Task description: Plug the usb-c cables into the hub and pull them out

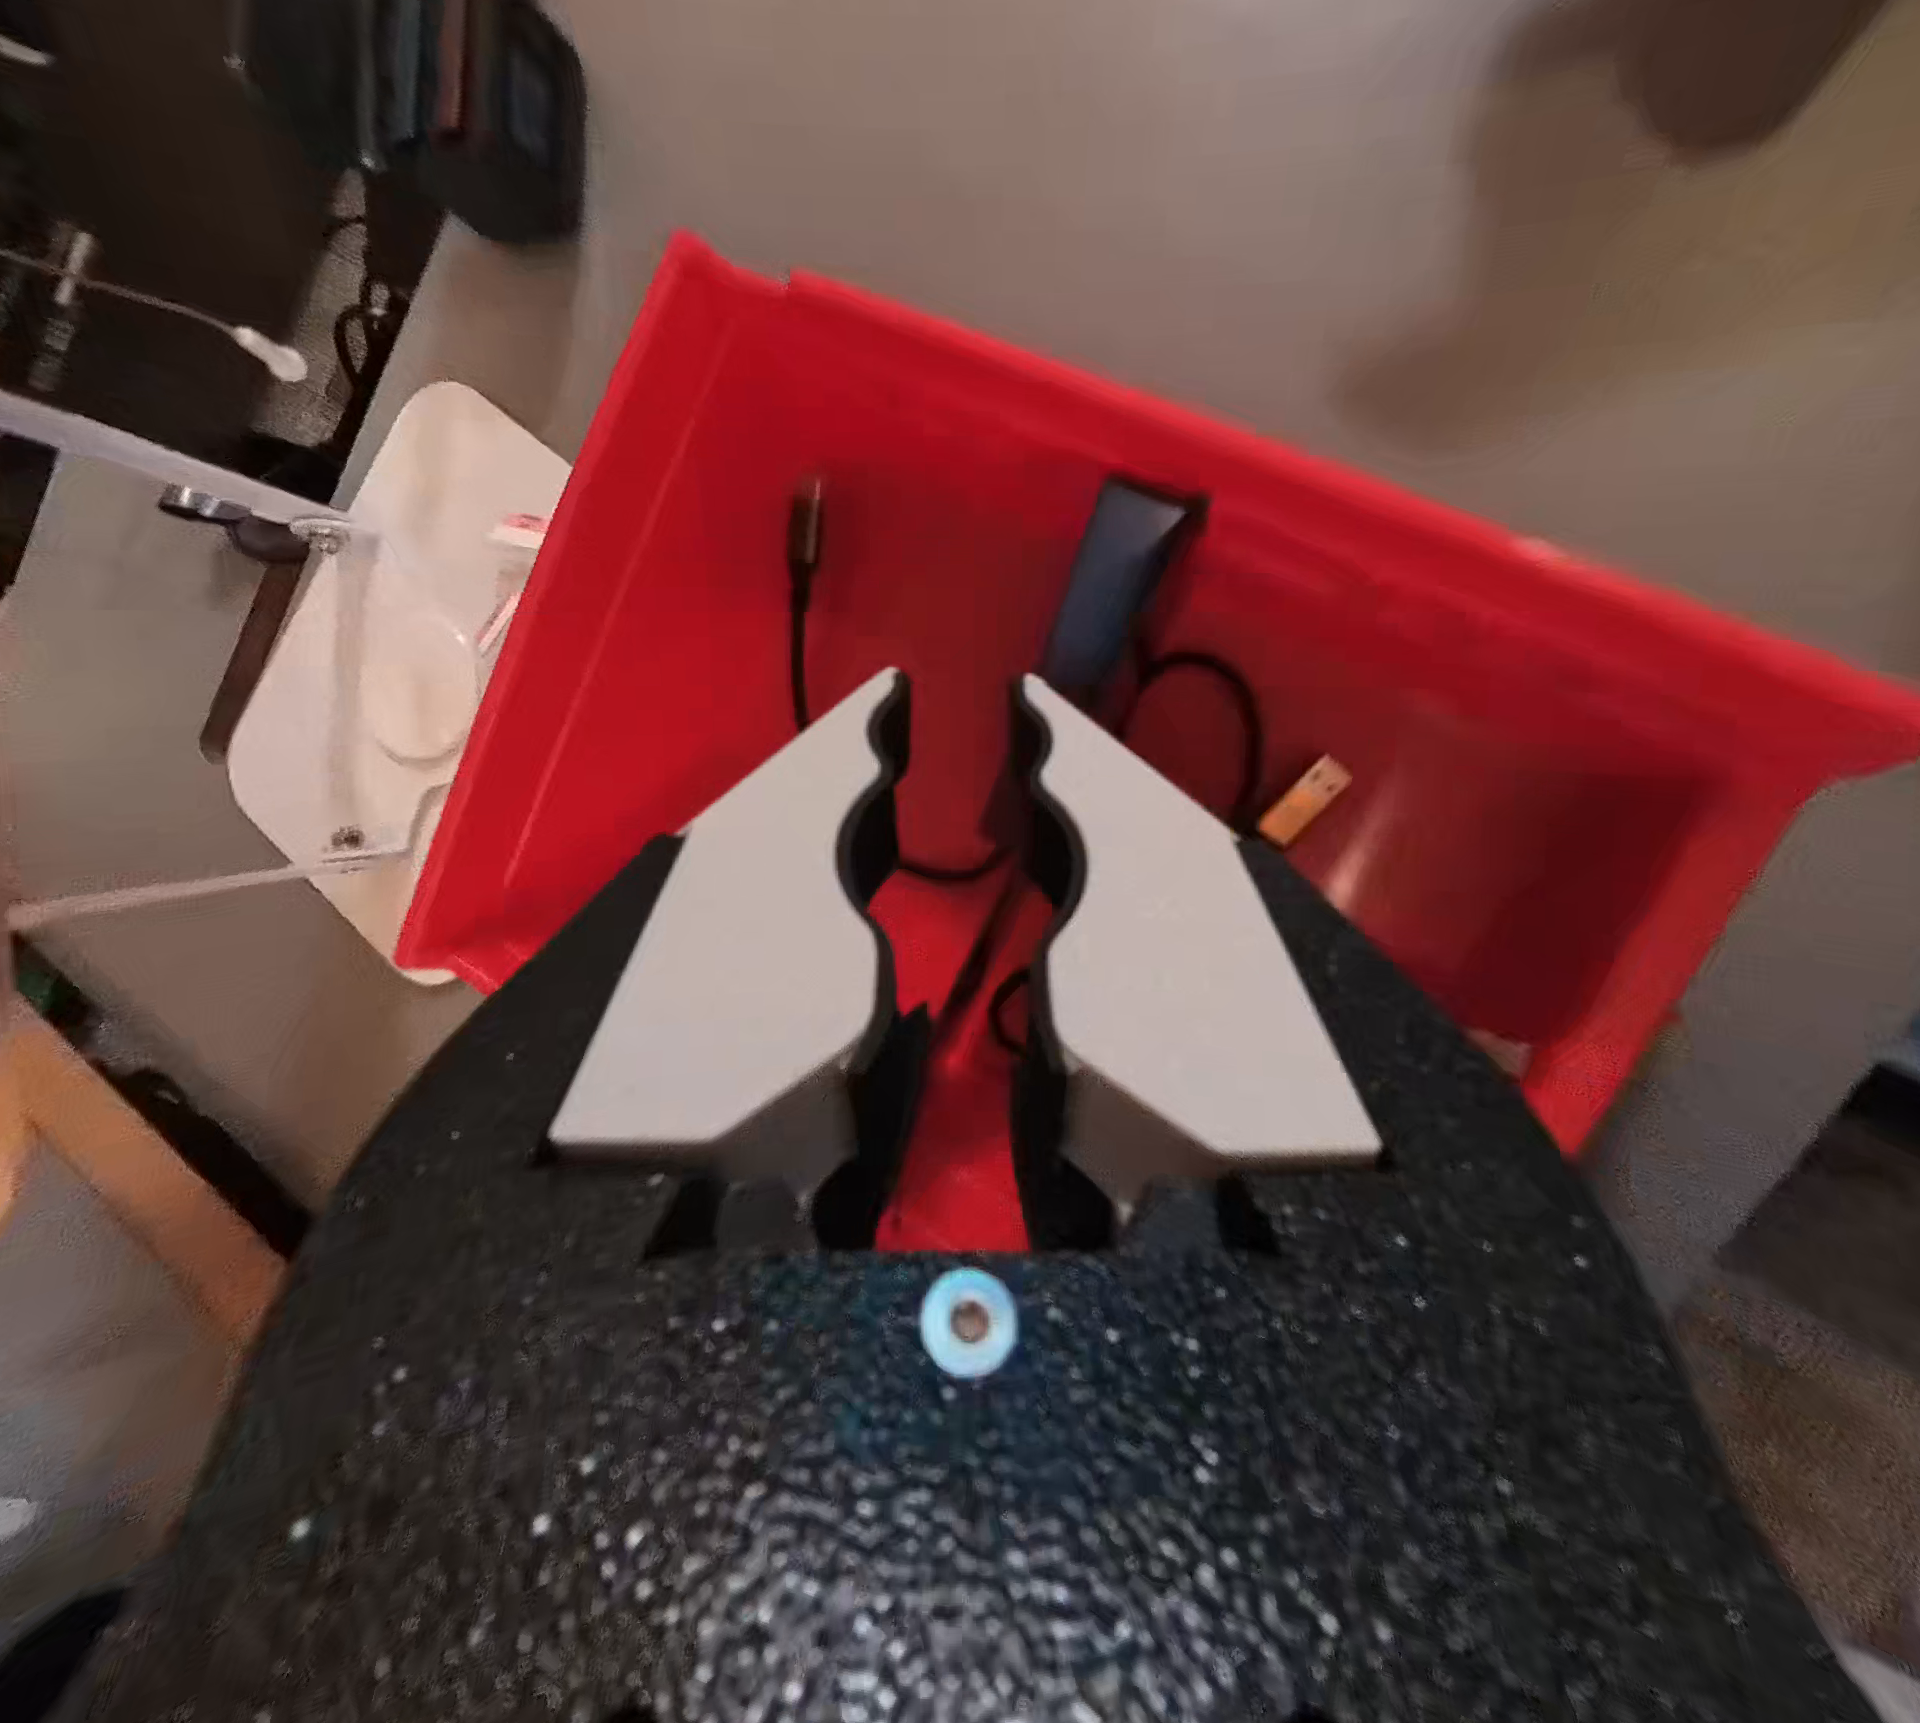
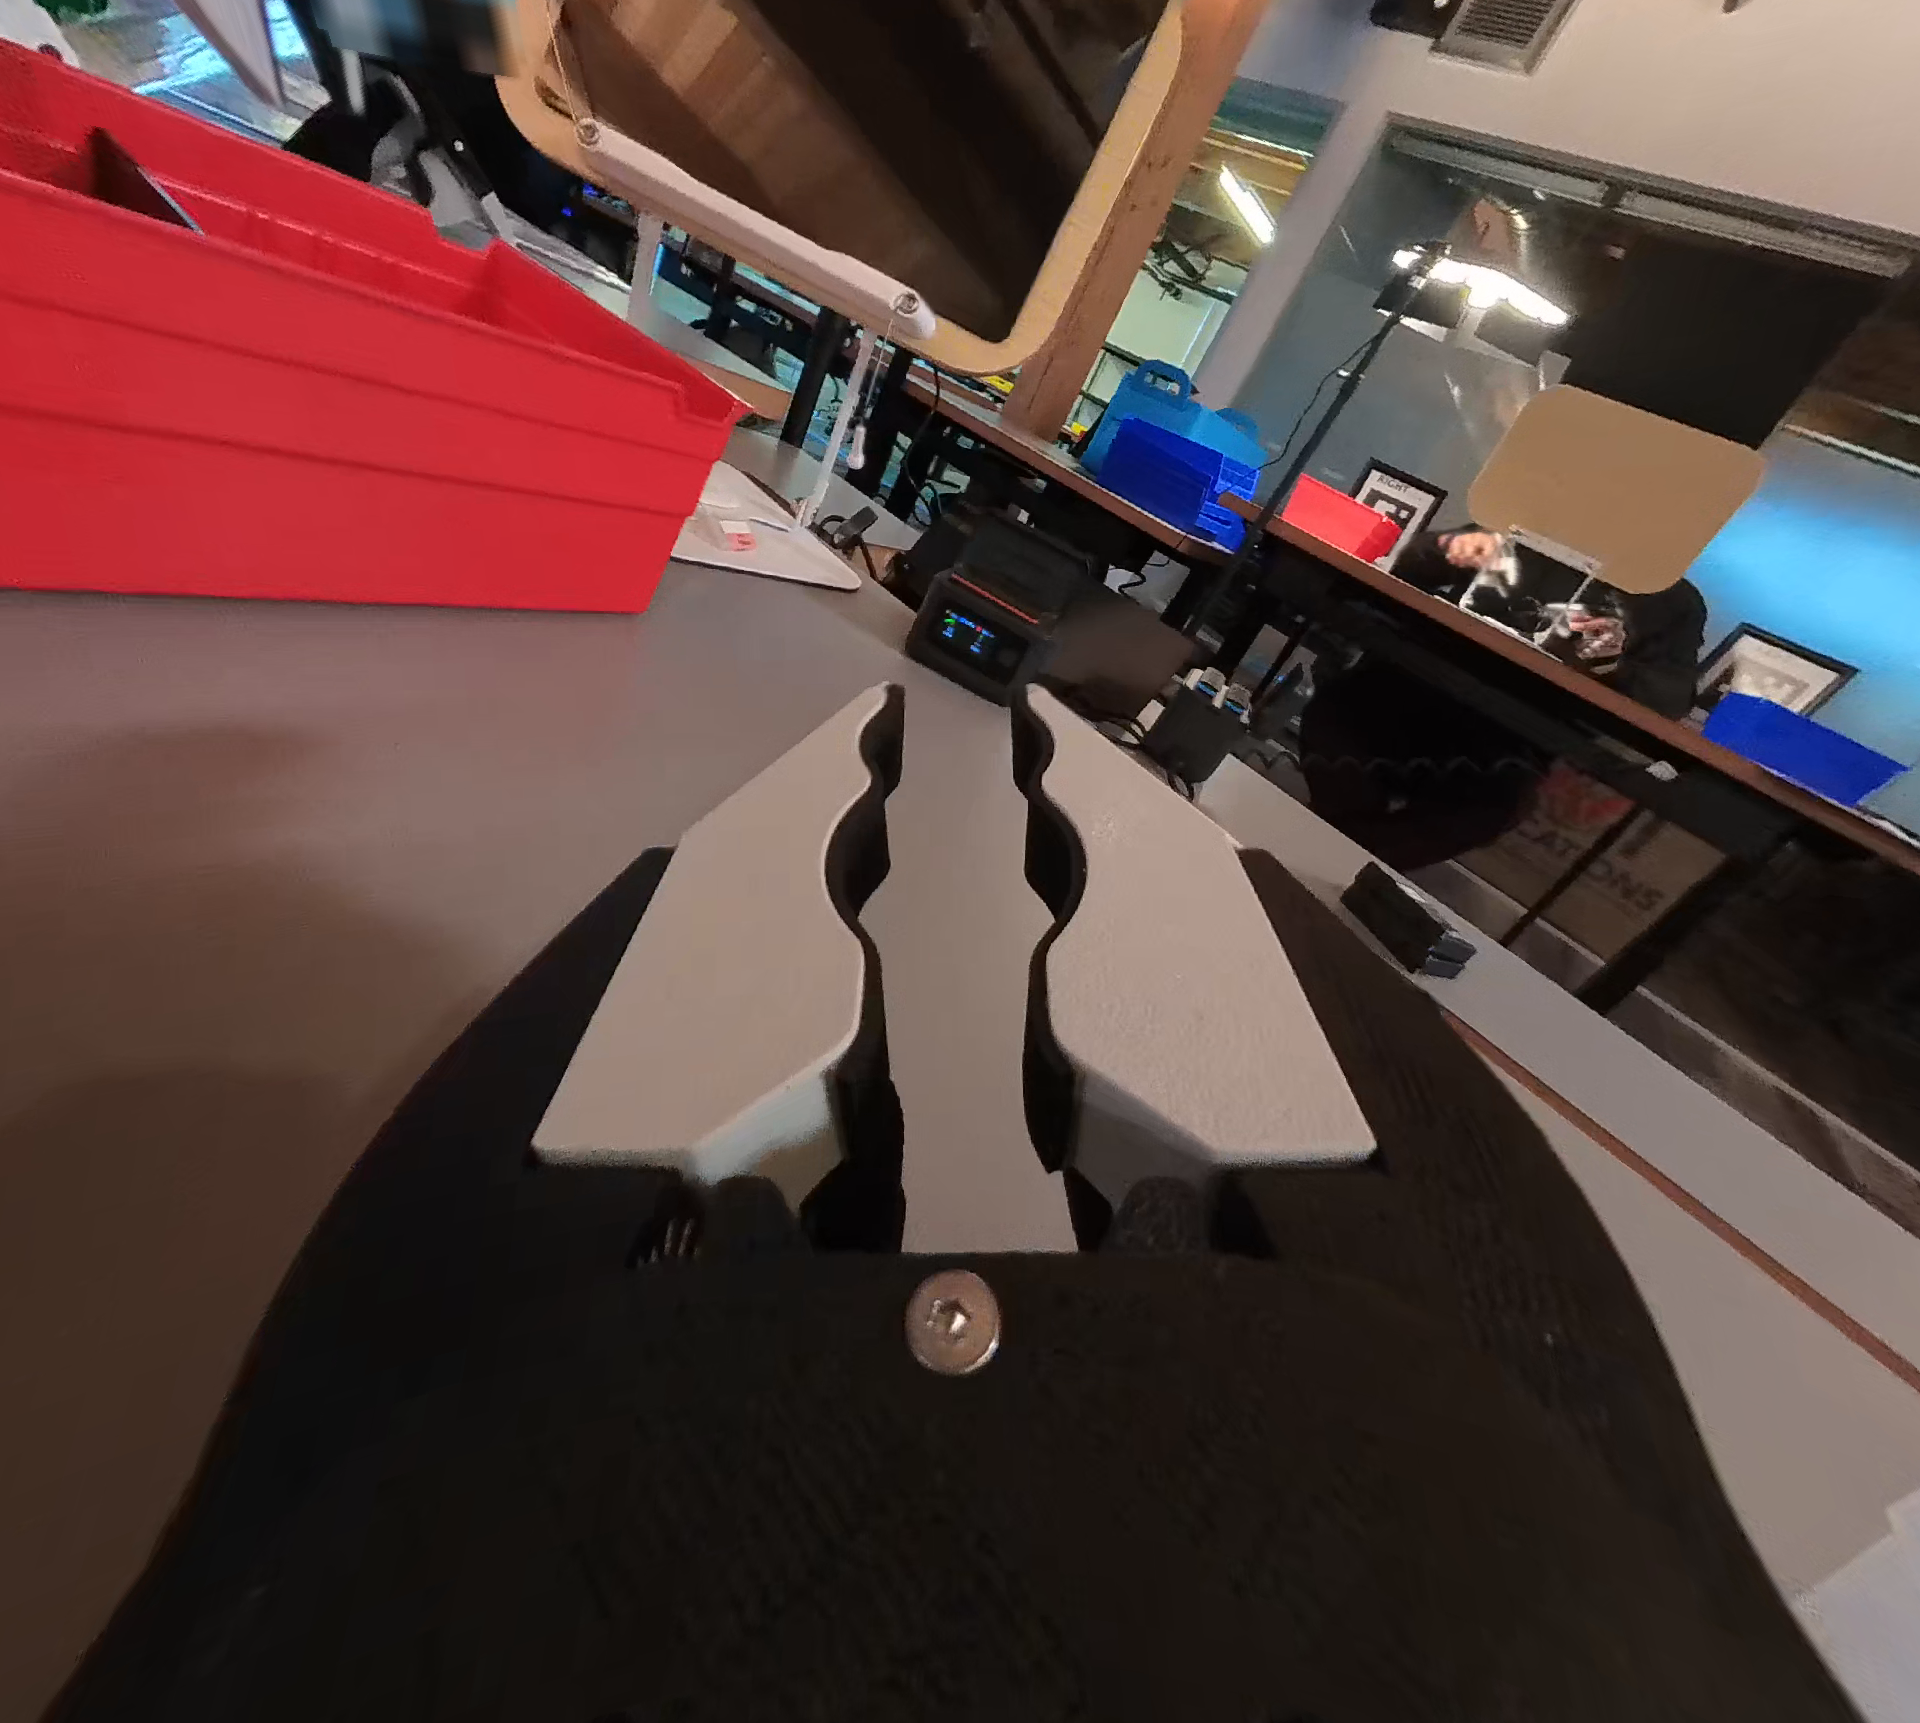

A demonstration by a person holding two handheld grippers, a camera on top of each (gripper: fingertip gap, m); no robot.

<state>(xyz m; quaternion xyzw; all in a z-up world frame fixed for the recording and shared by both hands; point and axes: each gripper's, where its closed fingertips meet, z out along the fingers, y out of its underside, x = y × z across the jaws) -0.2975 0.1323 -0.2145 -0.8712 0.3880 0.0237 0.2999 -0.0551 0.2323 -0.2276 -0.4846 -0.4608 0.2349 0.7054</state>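
Note:
In the left wrist view a red bin (image 1: 665,634) lies below me. Inside it a dark hub (image 1: 1117,577) leans near the far wall. A black cable ends in a USB-C plug (image 1: 805,520) at the left, and an orange-tipped plug (image 1: 1304,795) lies to the right. My left gripper (image 1: 961,697) hovers above the bin, open and empty, with cable visible between its fingers. My right gripper (image 2: 956,707) is open and empty, low over the grey table (image 2: 312,790), to the right of the red bin (image 2: 312,447). The view is blurred.
A white pad (image 1: 374,655) lies left of the bin; it also shows in the right wrist view (image 2: 769,556). A small black device with a lit screen (image 2: 977,624) sits beyond my right gripper. A person sits at a far table (image 2: 1558,624) with blue bins (image 2: 1174,447). Left tips to right tips: about 25 centimetres. My right tips are about 20 centimetres from the dark hub (image 1: 1117,577), my left tips only 6 centimetres. The USB-C plug (image 1: 805,520) lies around 15 centimetres away from my left fingertips.

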